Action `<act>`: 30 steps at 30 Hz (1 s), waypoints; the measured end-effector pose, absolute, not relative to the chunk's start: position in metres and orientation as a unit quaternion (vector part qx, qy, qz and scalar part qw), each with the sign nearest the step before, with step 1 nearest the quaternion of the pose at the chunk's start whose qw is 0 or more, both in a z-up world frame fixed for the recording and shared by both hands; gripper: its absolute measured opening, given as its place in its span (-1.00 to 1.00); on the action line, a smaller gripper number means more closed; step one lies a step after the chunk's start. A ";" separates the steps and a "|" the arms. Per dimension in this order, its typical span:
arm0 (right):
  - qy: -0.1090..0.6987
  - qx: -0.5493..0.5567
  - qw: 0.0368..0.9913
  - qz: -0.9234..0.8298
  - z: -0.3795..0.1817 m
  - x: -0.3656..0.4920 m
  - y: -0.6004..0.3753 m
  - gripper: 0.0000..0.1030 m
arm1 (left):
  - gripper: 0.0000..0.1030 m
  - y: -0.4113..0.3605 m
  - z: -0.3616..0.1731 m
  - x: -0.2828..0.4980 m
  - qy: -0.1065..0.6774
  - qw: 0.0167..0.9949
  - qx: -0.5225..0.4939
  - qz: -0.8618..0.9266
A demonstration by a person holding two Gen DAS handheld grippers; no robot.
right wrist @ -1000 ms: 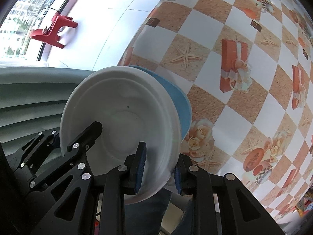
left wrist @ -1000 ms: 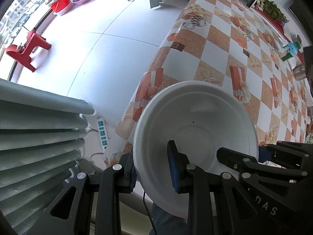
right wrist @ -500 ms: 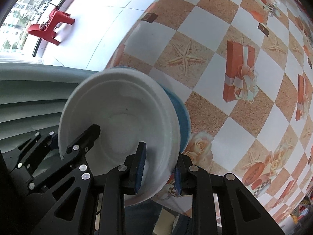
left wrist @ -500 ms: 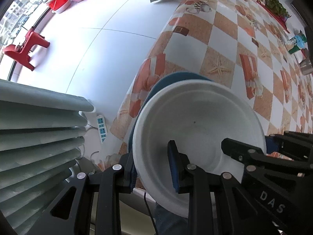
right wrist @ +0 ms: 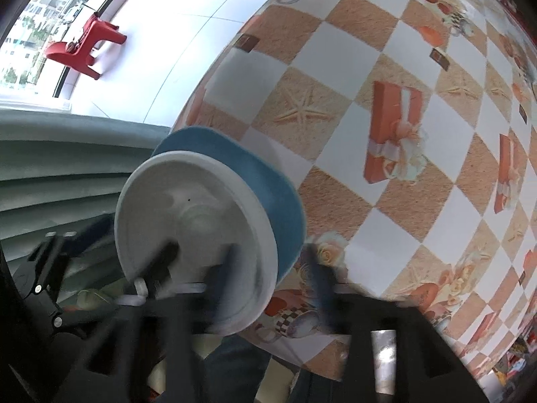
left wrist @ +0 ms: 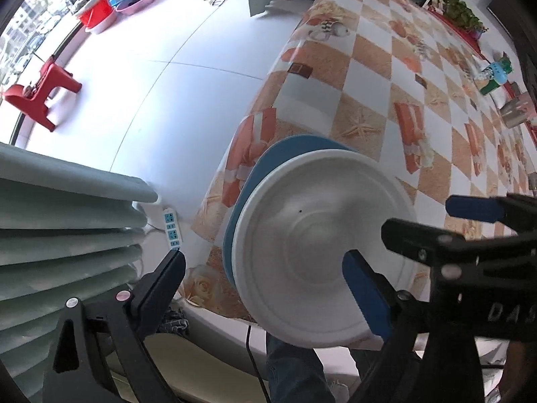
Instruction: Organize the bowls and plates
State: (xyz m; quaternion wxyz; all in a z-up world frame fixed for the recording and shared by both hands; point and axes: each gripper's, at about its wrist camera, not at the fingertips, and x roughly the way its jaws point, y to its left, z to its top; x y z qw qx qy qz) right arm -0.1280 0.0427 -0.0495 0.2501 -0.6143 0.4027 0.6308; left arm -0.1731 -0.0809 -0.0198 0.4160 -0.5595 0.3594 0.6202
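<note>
Left wrist view: white bowl [left wrist: 322, 248] sits nested in a blue plate [left wrist: 258, 181] at the table's [left wrist: 376, 77] near corner, its rim overhanging the edge above open floor [left wrist: 161, 77]. Nothing lies in the bowl but a dark speck. Left gripper [left wrist: 265, 268] is opening, jaws wide across the rim, pads clear. Right gripper [right wrist: 268, 268], blurred, is opening too, rim between its fingers, not pinched. Letters "DAS" show on the right gripper's body.
</note>
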 end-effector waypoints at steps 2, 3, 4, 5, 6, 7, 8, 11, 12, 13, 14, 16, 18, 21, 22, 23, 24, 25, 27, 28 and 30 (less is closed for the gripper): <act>0.395 -0.611 0.256 0.636 -0.043 -0.126 0.044 0.68 | 0.89 -0.082 -0.017 -0.172 0.360 0.420 -0.557 0.619; 0.397 -0.611 0.255 0.636 -0.043 -0.126 0.043 0.68 | 0.93 -0.082 -0.016 -0.172 0.361 0.421 -0.556 0.619; 0.399 -0.609 0.256 0.636 -0.041 -0.124 0.043 0.68 | 0.99 -0.083 -0.015 -0.172 0.361 0.421 -0.555 0.620; 0.401 -0.607 0.258 0.636 -0.039 -0.123 0.043 0.68 | 0.99 -0.083 -0.012 -0.171 0.360 0.423 -0.553 0.621; 0.402 -0.605 0.259 0.636 -0.038 -0.123 0.044 0.68 | 0.99 -0.084 -0.008 -0.170 0.358 0.425 -0.553 0.621; 0.404 -0.603 0.260 0.636 -0.038 -0.120 0.044 0.69 | 0.99 -0.084 -0.005 -0.170 0.356 0.428 -0.553 0.620; 0.407 -0.601 0.261 0.637 -0.036 -0.119 0.044 0.77 | 0.99 -0.084 -0.001 -0.169 0.354 0.431 -0.552 0.620; 0.404 -0.583 0.270 0.651 -0.027 -0.111 0.040 1.00 | 0.99 -0.087 0.006 -0.170 0.353 0.437 -0.542 0.625; 0.401 -0.579 0.272 0.656 -0.023 -0.110 0.038 1.00 | 0.99 -0.088 0.009 -0.169 0.354 0.439 -0.537 0.627; 0.400 -0.576 0.272 0.660 -0.020 -0.112 0.037 1.00 | 0.99 -0.089 0.010 -0.168 0.355 0.441 -0.533 0.629; 0.400 -0.574 0.270 0.661 -0.018 -0.113 0.037 1.00 | 0.99 -0.090 0.013 -0.168 0.355 0.444 -0.530 0.629; 0.404 -0.574 0.272 0.658 -0.015 -0.110 0.034 1.00 | 0.99 -0.091 0.016 -0.167 0.356 0.448 -0.530 0.626; 0.402 -0.577 0.278 0.655 -0.012 -0.107 0.032 1.00 | 0.99 -0.091 0.019 -0.165 0.360 0.452 -0.530 0.621; 0.399 -0.578 0.283 0.654 -0.008 -0.106 0.028 1.00 | 0.99 -0.094 0.023 -0.160 0.371 0.454 -0.524 0.618; 0.401 -0.578 0.284 0.651 -0.008 -0.107 0.026 1.00 | 0.99 -0.094 0.024 -0.158 0.375 0.456 -0.521 0.616; 0.403 -0.578 0.286 0.650 -0.008 -0.105 0.026 1.00 | 0.99 -0.094 0.025 -0.157 0.378 0.457 -0.519 0.615; 0.402 -0.578 0.288 0.649 -0.007 -0.105 0.025 1.00 | 0.99 -0.095 0.026 -0.156 0.380 0.458 -0.518 0.614; 0.399 -0.580 0.291 0.648 -0.005 -0.104 0.023 1.00 | 0.99 -0.095 0.027 -0.155 0.383 0.458 -0.518 0.613; 0.391 -0.583 0.300 0.646 -0.003 -0.103 0.022 1.00 | 0.99 -0.095 0.028 -0.154 0.387 0.459 -0.515 0.612; 0.390 -0.583 0.302 0.646 -0.003 -0.102 0.021 1.00 | 0.99 -0.095 0.029 -0.154 0.389 0.458 -0.514 0.612; 0.392 -0.582 0.303 0.645 -0.003 -0.102 0.020 1.00 | 0.99 -0.094 0.030 -0.153 0.395 0.458 -0.508 0.613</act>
